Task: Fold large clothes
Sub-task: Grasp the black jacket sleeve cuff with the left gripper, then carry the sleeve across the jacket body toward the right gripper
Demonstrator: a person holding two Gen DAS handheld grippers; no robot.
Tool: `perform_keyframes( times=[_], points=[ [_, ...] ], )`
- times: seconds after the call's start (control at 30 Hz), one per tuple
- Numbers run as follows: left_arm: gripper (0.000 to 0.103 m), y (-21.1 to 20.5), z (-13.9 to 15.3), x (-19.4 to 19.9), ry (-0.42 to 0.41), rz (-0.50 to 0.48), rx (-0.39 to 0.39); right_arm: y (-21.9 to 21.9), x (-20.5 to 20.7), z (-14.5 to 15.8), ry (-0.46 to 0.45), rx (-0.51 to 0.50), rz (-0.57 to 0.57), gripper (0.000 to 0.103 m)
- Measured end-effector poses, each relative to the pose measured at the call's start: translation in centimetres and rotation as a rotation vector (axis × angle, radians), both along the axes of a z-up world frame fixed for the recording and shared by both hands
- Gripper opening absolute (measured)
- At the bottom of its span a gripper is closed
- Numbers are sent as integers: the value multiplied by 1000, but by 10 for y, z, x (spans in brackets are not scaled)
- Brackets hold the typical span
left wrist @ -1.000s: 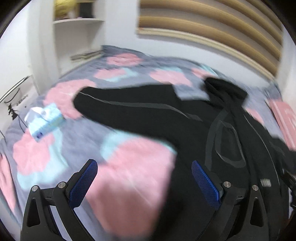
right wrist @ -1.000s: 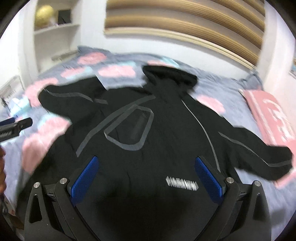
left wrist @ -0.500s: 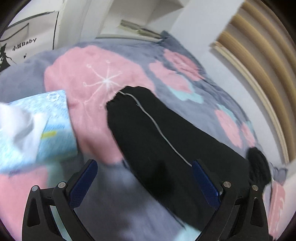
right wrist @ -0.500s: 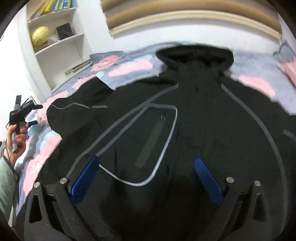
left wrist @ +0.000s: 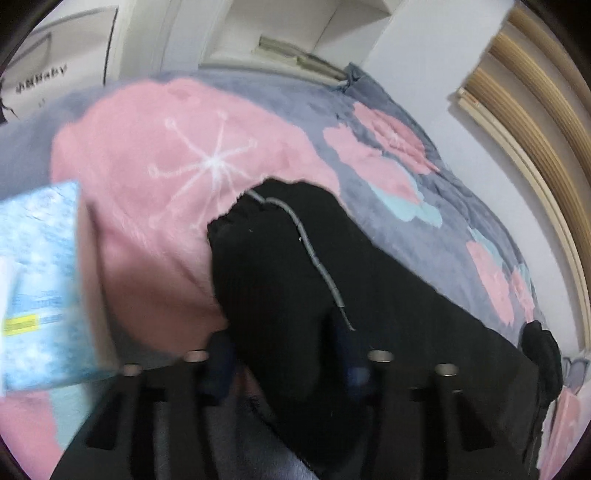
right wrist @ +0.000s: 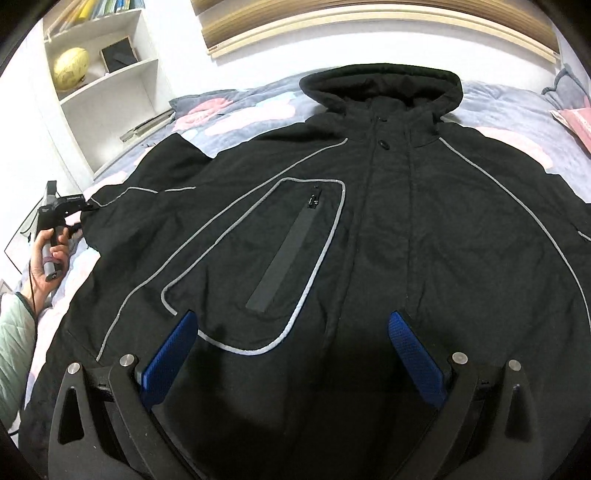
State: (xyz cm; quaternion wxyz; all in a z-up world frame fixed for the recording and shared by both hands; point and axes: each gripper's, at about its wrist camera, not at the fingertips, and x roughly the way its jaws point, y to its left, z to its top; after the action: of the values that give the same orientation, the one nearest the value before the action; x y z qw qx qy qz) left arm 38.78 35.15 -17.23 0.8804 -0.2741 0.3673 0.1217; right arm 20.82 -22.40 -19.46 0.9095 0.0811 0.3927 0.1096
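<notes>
Grey plush with pink and pale-blue blooms all over the bed cover (right wrist: 251, 103). White walls around, a headboard of pale wooden slats (right wrist: 369, 22) at the far end, white shelves (right wrist: 110, 96) in the corner to the left of the bed.

Counted: one black jacket (right wrist: 388, 229) with one hood (right wrist: 380, 85). Two sleeves, the right-hand one running out of view. One zipped chest pocket (right wrist: 288, 251) outlined in grey piping. One blue tissue pack (left wrist: 37, 280) on the cover, one yellow globe (right wrist: 70, 68) on a shelf, one pink pillow (right wrist: 576, 122) at the far right. Two grippers, with one hand (right wrist: 46, 254) in view.

Lies front-up, spread flat on the bed. Long axis from the hem beside the right gripper (right wrist: 291, 350) straight away to the hood, which points at the headboard. Sleeves out to either side, across that axis. Left-hand sleeve (left wrist: 295, 266) stretched toward the bed's edge, cuff lying on a pink bloom, just beside the tissue pack without touching it.

Left gripper (left wrist: 284, 354): blurred, fingers (left wrist: 218, 358) just drawn together and clenched on the sleeve a little behind the cuff, black cloth filling the gap between them. Right gripper: blue fingers (right wrist: 170, 350) spread wide, released, above the jacket's lower front with nothing in them.
</notes>
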Motion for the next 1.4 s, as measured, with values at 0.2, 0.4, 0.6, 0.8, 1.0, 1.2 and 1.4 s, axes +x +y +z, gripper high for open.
perform_keyframes(
  times=[0.2, 0.4, 0.6, 0.8, 1.0, 1.2, 1.4],
  points=[
    [19, 9, 23, -41, -27, 217, 112, 1, 2, -2, 14, 1, 4, 103],
    [17, -23, 45, -38, -39, 92, 237, -1, 3, -3, 16, 1, 4, 103],
    [17, -105, 115, -70, -205, -166, 336, -2, 3, -3, 15, 14, 4, 103],
    [17, -234, 160, -105, -329, -502, 335, -7, 2, -4, 8, 53, 3, 103],
    [18, -370, 145, -122, -333, -823, 340, -13, 2, -4, 4, 105, 2, 103],
    [20, -437, 53, -90, -99, -984, 306, -16, 1, -2, -1, 138, -5, 103],
    [47, -435, 5, -75, 48, -1085, 40, -20, -1, -2, -1, 183, -4, 103]
  ],
)
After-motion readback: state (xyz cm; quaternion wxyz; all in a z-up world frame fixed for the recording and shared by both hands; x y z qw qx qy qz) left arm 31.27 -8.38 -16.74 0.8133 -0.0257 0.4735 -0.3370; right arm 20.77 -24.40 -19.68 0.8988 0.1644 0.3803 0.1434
